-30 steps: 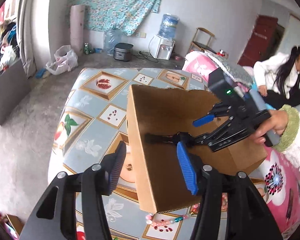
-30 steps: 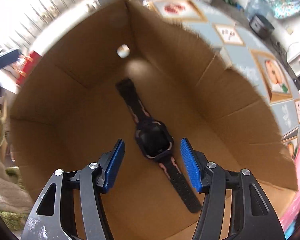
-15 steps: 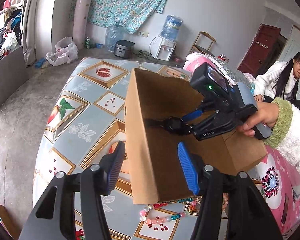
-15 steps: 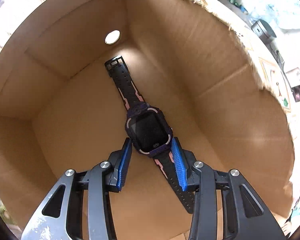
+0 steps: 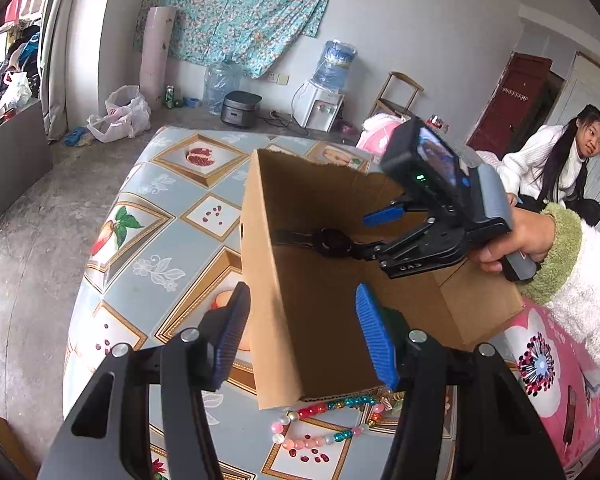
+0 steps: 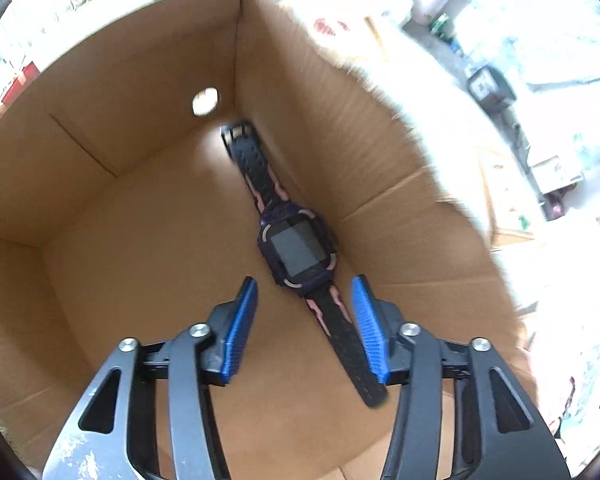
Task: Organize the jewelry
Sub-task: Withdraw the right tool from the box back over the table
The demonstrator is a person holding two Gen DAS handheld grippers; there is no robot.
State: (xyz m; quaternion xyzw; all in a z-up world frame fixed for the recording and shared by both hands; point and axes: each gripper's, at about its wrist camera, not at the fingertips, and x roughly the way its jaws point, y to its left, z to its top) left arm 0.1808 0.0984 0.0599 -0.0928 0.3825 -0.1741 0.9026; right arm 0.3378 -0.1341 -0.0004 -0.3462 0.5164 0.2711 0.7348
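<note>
Released, black-and-pink watch [image 6: 298, 246] lies flat in cardboard box [image 6: 100, 208].

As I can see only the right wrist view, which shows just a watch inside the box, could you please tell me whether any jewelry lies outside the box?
Observer: Yes, a bead necklace lies on the table, against the near bottom edge of the cardboard box.
Operator: Thank you. Is the left gripper holding it?
Observer: No, the left gripper is open and empty, above the box's near corner.
Operator: Is anyone else close by?
Observer: A person in a white top sits beyond the far right side of the table.
</note>
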